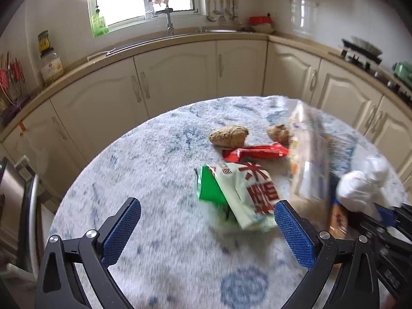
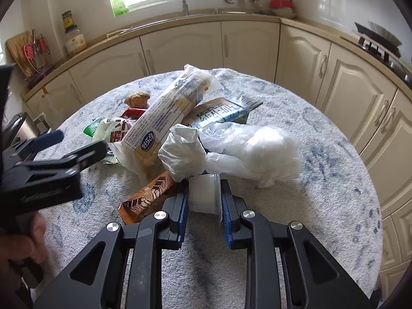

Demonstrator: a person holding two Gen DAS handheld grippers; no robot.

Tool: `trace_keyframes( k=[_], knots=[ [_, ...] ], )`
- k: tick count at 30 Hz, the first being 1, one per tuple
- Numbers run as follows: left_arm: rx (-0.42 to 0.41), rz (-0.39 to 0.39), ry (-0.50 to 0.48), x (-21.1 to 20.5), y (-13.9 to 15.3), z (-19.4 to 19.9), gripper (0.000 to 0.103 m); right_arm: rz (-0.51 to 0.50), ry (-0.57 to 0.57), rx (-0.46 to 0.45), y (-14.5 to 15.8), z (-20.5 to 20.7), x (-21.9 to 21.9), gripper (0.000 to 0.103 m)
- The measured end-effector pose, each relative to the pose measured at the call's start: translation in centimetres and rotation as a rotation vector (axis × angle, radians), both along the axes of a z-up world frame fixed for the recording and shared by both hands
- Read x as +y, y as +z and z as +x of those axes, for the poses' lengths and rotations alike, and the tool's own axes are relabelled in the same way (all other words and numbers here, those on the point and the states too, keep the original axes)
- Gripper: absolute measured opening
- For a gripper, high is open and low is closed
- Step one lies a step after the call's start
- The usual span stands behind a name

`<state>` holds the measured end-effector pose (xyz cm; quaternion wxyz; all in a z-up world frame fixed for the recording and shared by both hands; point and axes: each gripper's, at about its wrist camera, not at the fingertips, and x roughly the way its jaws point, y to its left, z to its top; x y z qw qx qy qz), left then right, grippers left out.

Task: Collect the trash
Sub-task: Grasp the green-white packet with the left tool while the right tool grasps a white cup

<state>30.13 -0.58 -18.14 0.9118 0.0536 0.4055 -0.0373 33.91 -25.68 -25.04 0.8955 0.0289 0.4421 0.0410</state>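
Trash lies on a round table under a blue-white fluffy cloth (image 1: 154, 170). My left gripper (image 1: 207, 224) is open just above the cloth, its right finger beside a green-white snack bag (image 1: 244, 195). Behind that lie a red wrapper (image 1: 255, 152) and two brown lumps (image 1: 228, 135). My right gripper (image 2: 204, 200) is shut on a clear plastic cup (image 2: 203, 194) holding crumpled white plastic (image 2: 185, 154). Around it are a white plastic bag (image 2: 260, 149), a long clear bread wrapper (image 2: 164, 113), a brown wrapper (image 2: 146, 200) and a blue-white carton wrapper (image 2: 219, 113). The left gripper (image 2: 51, 154) shows at the left.
Cream kitchen cabinets (image 1: 175, 74) curve behind the table under a counter with a sink and tap (image 1: 168, 24). A stove (image 1: 365, 56) stands at the right, a jar (image 1: 51, 67) and utensil rack (image 1: 13, 77) at the left. A steel appliance (image 1: 15, 206) stands left of the table.
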Motion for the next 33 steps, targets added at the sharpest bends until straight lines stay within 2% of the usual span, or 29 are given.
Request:
trace_keyframes(
  k=[3,8,12,15,16,17,19,21,22,24,25,26,33],
  knots=[
    [0.050,0.005,-0.007,-0.9,-0.9,2.7,0.102,0.014,0.006,0.003,-0.1,0.2,-0.1,0.023],
    [0.048,0.003,-0.014,-2.2,-1.4,4.9,0.103,0.027,0.006,0.015,-0.3,0.5,-0.2,0.024],
    [0.072,-0.027,-0.015,-2.4,-1.7,5.9,0.102,0.026,0.006,0.014,-0.3,0.6,-0.2,0.024],
    [0.060,-0.020,-0.037,-3.1,-1.9,5.7,0.101,0.022,0.009,0.016,-0.3,0.6,-0.2,0.025],
    [0.059,-0.031,-0.054,-3.5,-2.0,5.5,0.092,0.022,0.010,0.016,-0.4,0.7,-0.2,0.025],
    [0.079,-0.060,-0.083,-3.6,-2.3,6.0,0.073,0.023,0.010,0.015,-0.4,0.8,-0.2,0.025],
    [0.080,-0.086,-0.086,-3.5,-2.3,6.2,0.059,0.030,0.009,0.012,-0.3,0.7,-0.2,0.023],
    [0.077,-0.112,-0.096,-3.1,-2.3,6.3,0.055,0.049,0.012,-0.001,-0.2,0.4,-0.3,0.023],
    [0.076,-0.128,-0.100,-3.0,-2.3,6.2,0.049,0.061,0.013,-0.003,-0.1,0.3,-0.4,0.023],
    [0.077,-0.152,-0.109,-2.5,-2.6,5.2,0.034,0.077,0.013,-0.006,0.0,-0.1,-0.6,0.023],
    [0.084,-0.163,-0.111,-2.2,-2.5,5.0,0.022,0.085,0.013,-0.008,0.0,-0.4,-0.8,0.023],
    [0.090,-0.171,-0.114,-2.0,-2.5,4.9,0.017,0.094,0.012,-0.009,0.1,-0.6,-0.9,0.023],
    [0.115,-0.249,-0.133,0.1,-2.7,2.7,0.009,0.123,0.016,-0.012,0.5,-2.8,-1.2,0.023]
  ],
)
